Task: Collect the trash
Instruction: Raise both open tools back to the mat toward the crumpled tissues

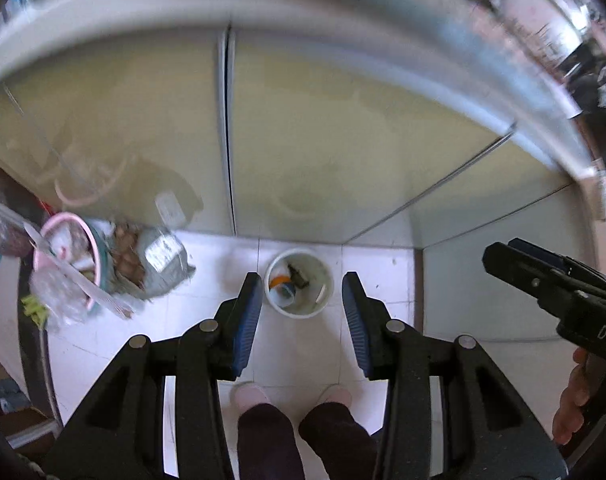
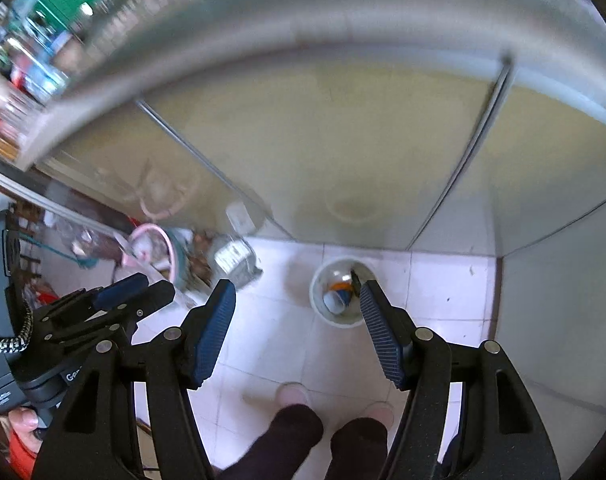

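Two grippers are being held high above the floor point(image 1: 115, 344), both angled steeply down. The left gripper point(image 1: 301, 300) is being kept partly open, with nothing between its blue pads point(image 1: 247, 320); the bin point(image 1: 299, 289) is being framed in the gap far below. The right gripper point(image 2: 299, 308) is likewise being kept partly open and empty, its right pad point(image 2: 383, 340) being seen across the bin's point(image 2: 339, 292) rim, though well above it. In the left view the right gripper point(image 1: 551, 280) is being seen at the right edge, with fingers point(image 1: 575, 400) of a hand wrapped round its handle; in the right view the left gripper point(image 2: 115, 300) is being seen to the left of the bin.

The bin, white and round, is being shown standing on the pale tiled floor just before the cabinet point(image 1: 343, 128). Trash is being held inside it: an orange scrap point(image 1: 281, 279), a dark piece point(image 1: 297, 274) and a pale cup-like thing point(image 2: 335, 302); more cannot be told through the blur. To the left of the bin a pink-rimmed basket point(image 1: 69, 256) is being shown heaped with clutter, with a grey bag point(image 1: 163, 260) between it and the bin. On the near side of the bin, two pink slippers point(image 1: 251, 394) and dark trouser legs point(image 1: 271, 440) of the person are being shown.
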Demonstrator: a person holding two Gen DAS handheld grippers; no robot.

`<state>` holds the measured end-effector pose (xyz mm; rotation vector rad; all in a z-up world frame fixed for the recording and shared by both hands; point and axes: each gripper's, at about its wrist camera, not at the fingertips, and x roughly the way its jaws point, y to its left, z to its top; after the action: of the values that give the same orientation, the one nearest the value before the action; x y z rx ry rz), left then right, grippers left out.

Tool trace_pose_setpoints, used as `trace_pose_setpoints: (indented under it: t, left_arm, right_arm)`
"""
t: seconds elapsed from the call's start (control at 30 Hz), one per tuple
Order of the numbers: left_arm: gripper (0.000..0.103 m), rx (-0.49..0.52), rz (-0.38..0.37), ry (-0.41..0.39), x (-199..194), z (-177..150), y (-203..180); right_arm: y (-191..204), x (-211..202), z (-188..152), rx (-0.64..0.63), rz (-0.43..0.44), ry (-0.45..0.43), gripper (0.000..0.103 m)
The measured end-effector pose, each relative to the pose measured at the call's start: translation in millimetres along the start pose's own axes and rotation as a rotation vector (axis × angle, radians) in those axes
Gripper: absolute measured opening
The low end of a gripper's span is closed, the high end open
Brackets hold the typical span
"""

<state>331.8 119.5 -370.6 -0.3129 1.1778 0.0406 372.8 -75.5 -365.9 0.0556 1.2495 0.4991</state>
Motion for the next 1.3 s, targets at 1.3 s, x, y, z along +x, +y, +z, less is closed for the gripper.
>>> trace_pose_setpoints:
  t: [1.3]
  left_arm:
    - [0.052,0.064,-0.030,-0.458,-227,224,-67]
  right_arm:
    - [8,-271,158,0.016,-0.064,-0.547,0.067]
